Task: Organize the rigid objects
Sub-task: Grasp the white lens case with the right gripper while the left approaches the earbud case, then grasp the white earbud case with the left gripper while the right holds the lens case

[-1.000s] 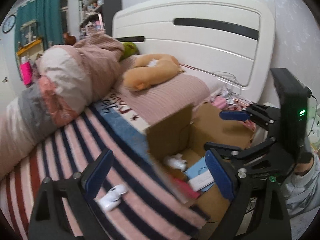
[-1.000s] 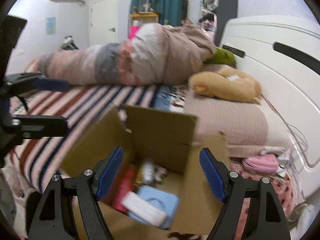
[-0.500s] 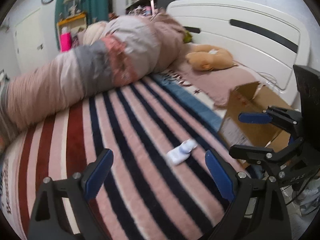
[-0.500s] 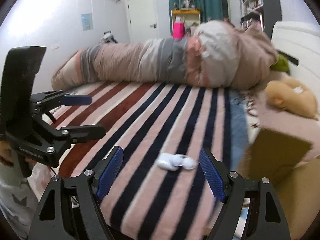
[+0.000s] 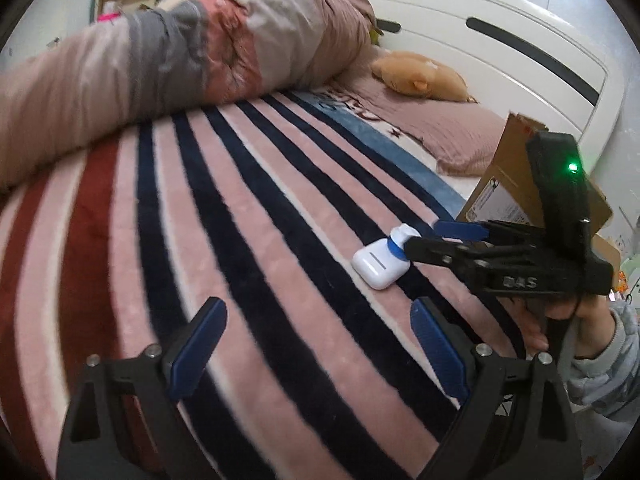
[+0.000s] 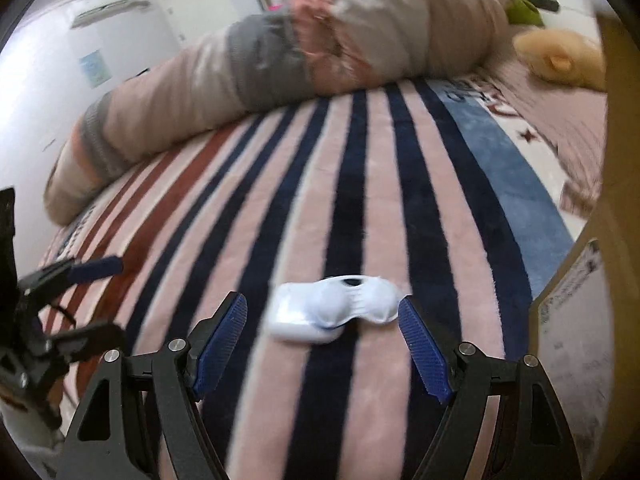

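A small white plastic object (image 5: 378, 266) with a blue band lies on the striped blanket (image 5: 256, 208) near the bed's right edge. In the right wrist view the white object (image 6: 332, 314) sits between the fingertips of my right gripper (image 6: 320, 344). Those jaws are closing, and the blue pads (image 6: 222, 340) stand clear of it on both sides. From the left wrist view, the right gripper (image 5: 432, 239) reaches over the object's far end and hides part of it. My left gripper (image 5: 316, 350) hangs open and empty, short of the object and to its left.
An open cardboard box (image 5: 504, 184) stands beside the bed at the right, close behind the right gripper. A rolled quilt (image 5: 180, 48) lies across the far side. A tan plush toy (image 5: 420, 76) rests on the pink pillow by the white headboard (image 5: 500, 28).
Both views swung from the cardboard box to the striped blanket. Both grippers came down toward the white object, and the right gripper's fingertips now flank it.
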`<state>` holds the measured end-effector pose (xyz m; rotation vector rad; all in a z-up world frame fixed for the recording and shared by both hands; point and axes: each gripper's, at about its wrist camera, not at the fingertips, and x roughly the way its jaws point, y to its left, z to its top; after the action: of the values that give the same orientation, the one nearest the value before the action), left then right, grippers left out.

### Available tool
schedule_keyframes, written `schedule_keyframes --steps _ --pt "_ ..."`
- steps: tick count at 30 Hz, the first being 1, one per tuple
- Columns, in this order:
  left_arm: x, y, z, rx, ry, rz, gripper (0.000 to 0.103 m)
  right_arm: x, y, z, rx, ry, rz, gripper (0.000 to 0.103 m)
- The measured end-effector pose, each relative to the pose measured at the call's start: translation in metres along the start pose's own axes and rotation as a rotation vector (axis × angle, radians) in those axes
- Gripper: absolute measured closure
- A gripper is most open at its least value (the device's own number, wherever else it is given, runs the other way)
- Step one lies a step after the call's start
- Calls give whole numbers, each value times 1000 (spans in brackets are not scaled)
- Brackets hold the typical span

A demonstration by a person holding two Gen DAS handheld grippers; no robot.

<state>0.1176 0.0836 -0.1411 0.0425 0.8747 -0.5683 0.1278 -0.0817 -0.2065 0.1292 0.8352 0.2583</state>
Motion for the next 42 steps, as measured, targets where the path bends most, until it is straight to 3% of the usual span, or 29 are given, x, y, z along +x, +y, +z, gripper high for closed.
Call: schedule_keyframes --steps 4,9,13,15,17,23,26,29,34,42 --pt "25 -3 4 13 10 -61 12 17 -17 0 44 11 28 45" --pt "51 -12 11 36 29 -132 12 10 -18 -5 11 -42 11 48" --pt "73 -26 20 78 41 -182 12 -2 -8 -11 -64 -62 -97 48" --pt "84 -30 23 95 51 -162 27 -4 -1 -13 -106 -52 -174 48" --pt "93 -31 25 89 65 -170 36 -5 2 -17 -128 -40 -221 48" --pt "99 -37 25 116 67 -168 36 -5 5 -33 -199 -22 -308 48" --pt "105 -43 26 138 70 -150 36 -4 4 -38 -211 -18 -296 48" --pt "111 -45 27 143 75 -118 51 -6 4 -42 -223 -18 -282 48" --pt "104 -41 26 115 66 -113 51 -7 4 -42 -228 -17 -236 48" --pt "29 -31 18 65 -5 -36 51 -31 28 -39 -292 -58 -156 48"
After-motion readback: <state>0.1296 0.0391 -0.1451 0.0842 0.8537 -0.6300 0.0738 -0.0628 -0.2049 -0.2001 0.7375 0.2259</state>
